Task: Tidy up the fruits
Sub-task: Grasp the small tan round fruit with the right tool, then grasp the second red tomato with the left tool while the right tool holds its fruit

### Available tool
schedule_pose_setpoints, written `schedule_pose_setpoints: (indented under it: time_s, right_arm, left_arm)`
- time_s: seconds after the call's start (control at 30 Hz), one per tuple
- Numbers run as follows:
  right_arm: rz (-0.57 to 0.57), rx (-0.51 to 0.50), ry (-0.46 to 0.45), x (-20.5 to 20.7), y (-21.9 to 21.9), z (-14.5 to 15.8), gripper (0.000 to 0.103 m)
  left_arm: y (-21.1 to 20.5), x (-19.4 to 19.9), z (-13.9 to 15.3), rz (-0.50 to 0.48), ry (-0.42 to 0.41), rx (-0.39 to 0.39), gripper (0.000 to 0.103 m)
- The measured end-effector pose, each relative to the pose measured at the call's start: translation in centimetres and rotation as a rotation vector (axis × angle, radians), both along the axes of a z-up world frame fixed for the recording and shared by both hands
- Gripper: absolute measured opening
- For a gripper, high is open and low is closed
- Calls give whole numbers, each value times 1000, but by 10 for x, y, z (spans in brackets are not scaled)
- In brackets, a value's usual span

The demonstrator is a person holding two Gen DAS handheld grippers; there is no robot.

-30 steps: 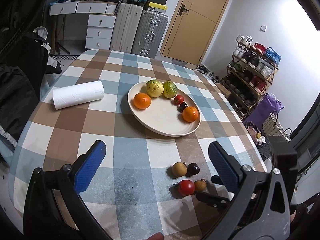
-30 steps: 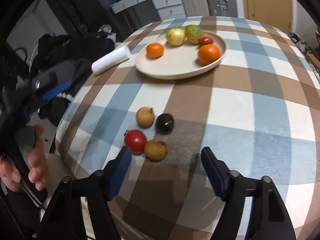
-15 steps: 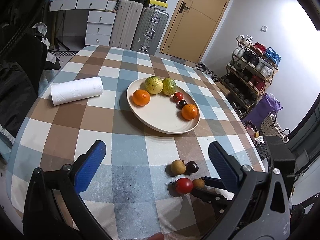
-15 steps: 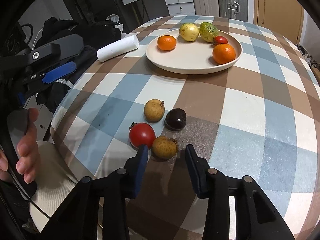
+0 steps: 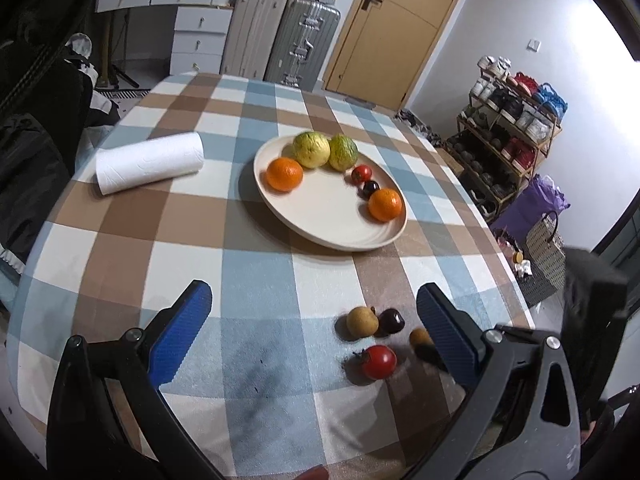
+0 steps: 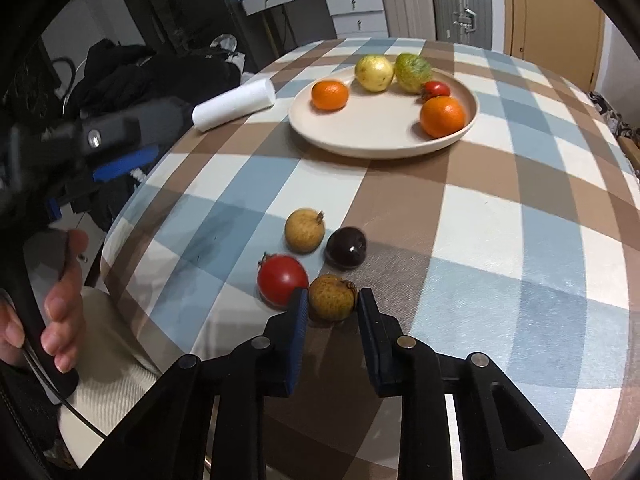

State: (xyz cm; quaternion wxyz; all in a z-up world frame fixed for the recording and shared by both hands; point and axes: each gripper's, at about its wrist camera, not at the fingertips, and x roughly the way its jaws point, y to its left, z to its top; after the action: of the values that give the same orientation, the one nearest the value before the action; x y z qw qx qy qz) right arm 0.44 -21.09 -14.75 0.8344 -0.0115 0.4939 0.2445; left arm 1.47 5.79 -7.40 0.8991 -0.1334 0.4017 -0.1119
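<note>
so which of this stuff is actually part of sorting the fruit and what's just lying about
Part of the job:
- brown longan gripped by the right gripper
- second longan, dark plum, red tomato on the cloth
- plate with fruit

Just lying about:
- paper towel roll
- suitcases
- shoe rack

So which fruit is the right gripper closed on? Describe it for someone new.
On the checked tablecloth, short of the cream plate, four small fruits cluster. It is the nearest, the speckled brown fruit, beside the red tomato, darker than the paler brown fruit.
</note>
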Motion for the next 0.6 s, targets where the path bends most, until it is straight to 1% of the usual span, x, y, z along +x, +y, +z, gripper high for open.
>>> schedule_pose_setpoints:
  time_s: [0.1,0.2,0.4,0.43,0.47,0.53,0.6]
  right_arm:
    - [-32,15,-22,2,-8,7,26]
    - [-83,39,-42,4,-20,16,26]
    - [-189,91,-78,9,-48,32,26]
    - [-198,98,-83,9,-51,34,26]
    - [-205,105,-88,10,-53,36,26]
    - [-213,118,-96,9,-57,39,26]
    - [-217,127,-99,8,-58,41,26]
  left_arm:
    - [-8,3,-7,-37,33,-6,102]
    - [-19,5,-16,-77,74,4,102]
    - [-47,4,-37,-151,136,69,102]
    - [-52,3,-39,-163,135,80,100]
    - [-54,2,-40,-166,133,89,97]
    - [-59,1,-43,-183,134,109,95]
    - [-61,0,-45,-200,138,107,85]
